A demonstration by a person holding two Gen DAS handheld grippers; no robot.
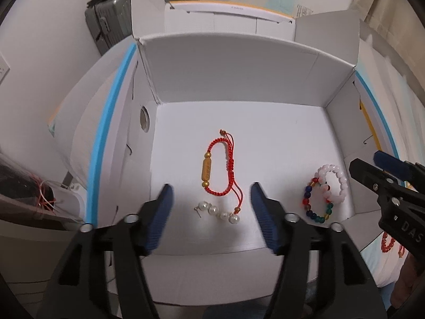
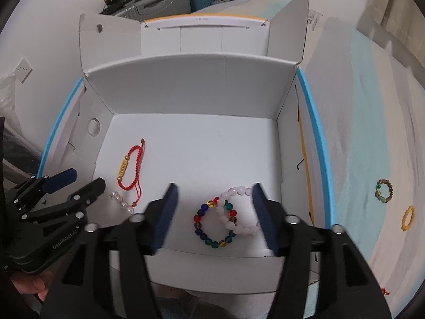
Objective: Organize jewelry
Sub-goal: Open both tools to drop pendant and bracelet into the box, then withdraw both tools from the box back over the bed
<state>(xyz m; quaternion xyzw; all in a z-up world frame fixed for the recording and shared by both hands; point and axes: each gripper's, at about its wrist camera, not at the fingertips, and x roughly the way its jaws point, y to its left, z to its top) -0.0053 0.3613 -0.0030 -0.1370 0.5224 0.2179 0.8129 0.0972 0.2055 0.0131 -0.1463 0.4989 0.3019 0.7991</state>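
Note:
An open white cardboard box holds the jewelry. A red cord bracelet with a gold tube lies on its floor beside pearl earrings. My left gripper hovers open above them, nothing between its pads. At the box's right side, a multicoloured bead bracelet overlaps a pale pink bead bracelet. My right gripper hangs open over these two, touching neither. The other hand's gripper shows in each view: the right gripper and the left gripper.
On the pale bed cover right of the box lie a green-brown bead bracelet and a yellow bracelet. A red bead piece lies outside the box's near right corner. Box flaps stand up behind. A grey suitcase stands at the back left.

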